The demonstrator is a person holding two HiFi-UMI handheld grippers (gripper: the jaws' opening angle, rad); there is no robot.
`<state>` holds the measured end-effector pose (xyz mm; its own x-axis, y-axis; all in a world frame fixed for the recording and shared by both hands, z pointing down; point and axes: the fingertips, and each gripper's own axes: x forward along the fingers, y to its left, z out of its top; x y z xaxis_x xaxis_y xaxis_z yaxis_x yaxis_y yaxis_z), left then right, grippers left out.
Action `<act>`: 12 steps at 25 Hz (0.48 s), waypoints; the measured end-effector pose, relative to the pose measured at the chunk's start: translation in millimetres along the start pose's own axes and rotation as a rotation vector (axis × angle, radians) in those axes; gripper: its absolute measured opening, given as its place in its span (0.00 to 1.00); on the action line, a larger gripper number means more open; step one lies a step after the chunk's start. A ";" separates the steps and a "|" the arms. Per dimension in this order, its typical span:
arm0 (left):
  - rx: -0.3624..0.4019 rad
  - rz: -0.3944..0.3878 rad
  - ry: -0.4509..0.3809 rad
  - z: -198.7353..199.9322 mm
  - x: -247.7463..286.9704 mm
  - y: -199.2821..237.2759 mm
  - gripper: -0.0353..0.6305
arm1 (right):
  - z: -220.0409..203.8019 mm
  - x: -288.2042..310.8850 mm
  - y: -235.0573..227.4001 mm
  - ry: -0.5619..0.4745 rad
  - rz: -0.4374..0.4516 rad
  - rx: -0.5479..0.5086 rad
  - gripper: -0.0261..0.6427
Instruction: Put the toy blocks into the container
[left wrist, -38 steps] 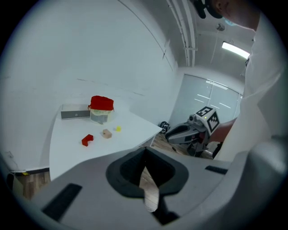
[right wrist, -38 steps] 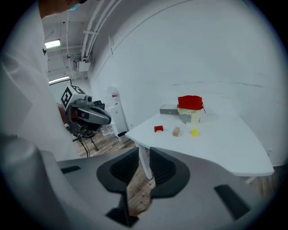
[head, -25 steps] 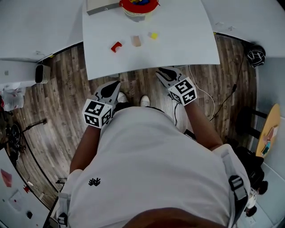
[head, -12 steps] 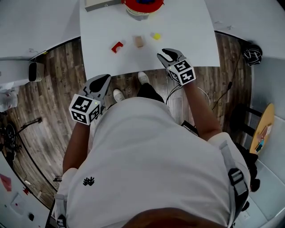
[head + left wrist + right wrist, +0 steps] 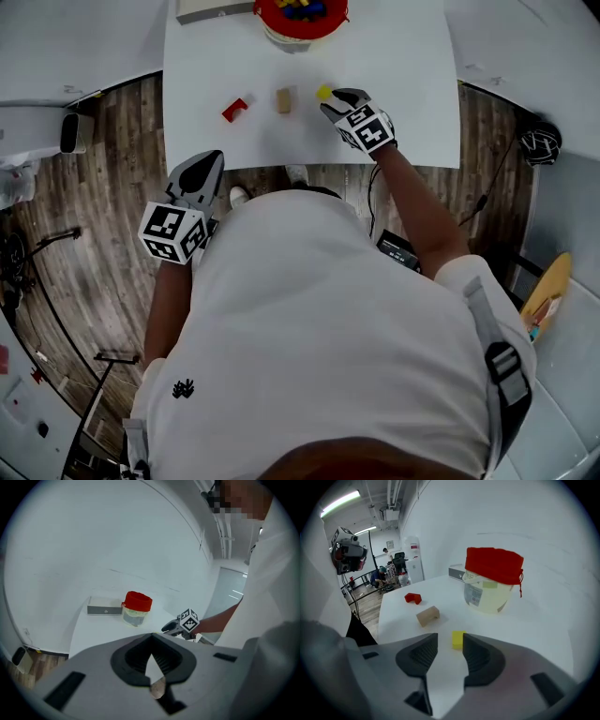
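Three blocks lie on the white table (image 5: pixel 394 56): a red one (image 5: pixel 235 110), a tan one (image 5: pixel 283 99) and a small yellow one (image 5: pixel 324 92). The container (image 5: pixel 302 14), with a red cloth rim and blocks inside, stands at the far edge. My right gripper (image 5: pixel 339 97) is low over the table with its jaws opening. The yellow block (image 5: pixel 458 640) sits just past its fingertips, in line with the gap (image 5: pixel 450 644), and the pads do not touch it. My left gripper (image 5: pixel 202 173) hangs over the floor short of the table, shut and holding nothing (image 5: pixel 151 637).
A flat grey box (image 5: pixel 214 9) lies left of the container at the table's far edge. The table's near edge runs between my two grippers. Wooden floor (image 5: pixel 112 150) surrounds the table, and cables (image 5: pixel 487 187) trail to the right.
The person has stepped up to the table. My right gripper has moved forward from over the floor onto the table, up to the yellow block. My left gripper has shifted slightly left.
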<state>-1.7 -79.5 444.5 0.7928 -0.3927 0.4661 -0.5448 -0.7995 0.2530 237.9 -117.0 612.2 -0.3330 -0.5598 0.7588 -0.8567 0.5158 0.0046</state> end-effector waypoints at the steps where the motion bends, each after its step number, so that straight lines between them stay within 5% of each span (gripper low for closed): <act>1: -0.005 0.013 0.001 1.0 2.0 0.1 0.06 | -1.9 5.6 -3.6 0.011 0.009 -0.010 0.29; 12: -0.053 0.122 0.011 7.0 25.3 -4.3 0.06 | -14.6 40.7 -12.9 0.087 0.111 -0.085 0.30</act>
<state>22.6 -89.2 449.3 0.7169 -0.4799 0.5057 -0.6508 -0.7208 0.2385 241.1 -137.0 652.4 -0.3855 -0.4402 0.8109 -0.7786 0.6268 -0.0299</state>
